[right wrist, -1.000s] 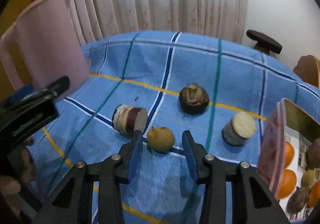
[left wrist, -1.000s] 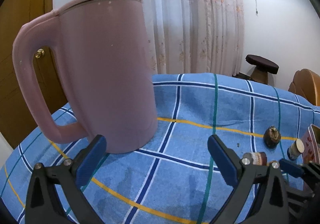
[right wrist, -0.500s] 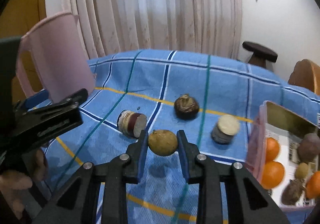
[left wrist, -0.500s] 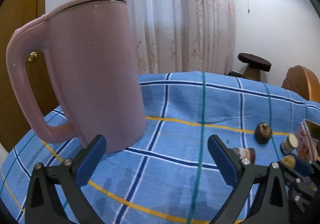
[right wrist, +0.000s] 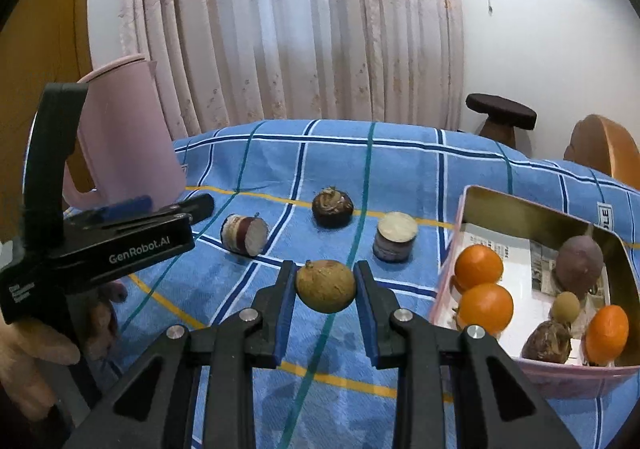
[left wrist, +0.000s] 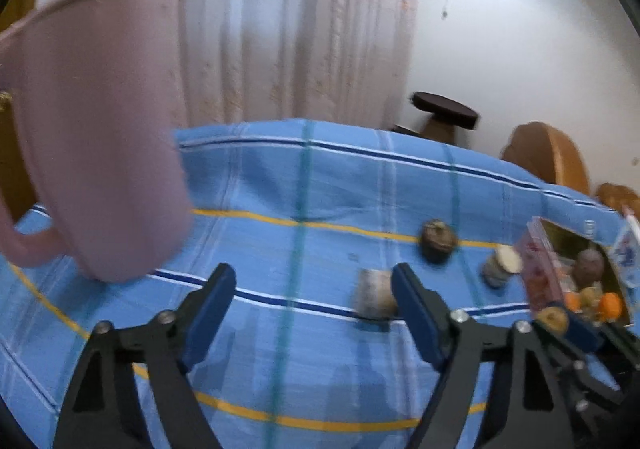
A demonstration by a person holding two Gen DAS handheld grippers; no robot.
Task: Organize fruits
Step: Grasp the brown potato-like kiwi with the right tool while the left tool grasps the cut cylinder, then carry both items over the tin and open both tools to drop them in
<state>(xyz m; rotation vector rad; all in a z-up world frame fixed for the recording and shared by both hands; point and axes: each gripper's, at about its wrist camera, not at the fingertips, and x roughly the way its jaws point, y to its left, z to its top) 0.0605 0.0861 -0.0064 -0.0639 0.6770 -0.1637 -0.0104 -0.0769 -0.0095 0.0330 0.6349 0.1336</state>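
Note:
My right gripper [right wrist: 326, 273] is shut on a round tan fruit [right wrist: 326, 286], held just above the blue checked cloth, left of the pink tray [right wrist: 445, 281]. The tray holds oranges [right wrist: 478, 267] and several brown and purple fruits. On the cloth lie a dark round fruit [right wrist: 333, 207], a cut piece on its side [right wrist: 245, 235] and an upright cut piece [right wrist: 395, 237]. My left gripper [left wrist: 312, 285] hangs over the cloth with its jaws closing and nothing between them. The lying cut piece [left wrist: 374, 293] sits just past its right fingertip [left wrist: 404, 281].
A tall pink jug [left wrist: 96, 129] stands at the left of the table, close to my left gripper [right wrist: 176, 211]. A curtain hangs behind the table. A dark stool [right wrist: 500, 115] and a wooden chair back [right wrist: 604, 145] stand beyond the far right edge.
My right gripper closed on the tan fruit, lifted it and carried it right, toward the tray. My left gripper swung right, away from the jug, and its jaws have narrowed.

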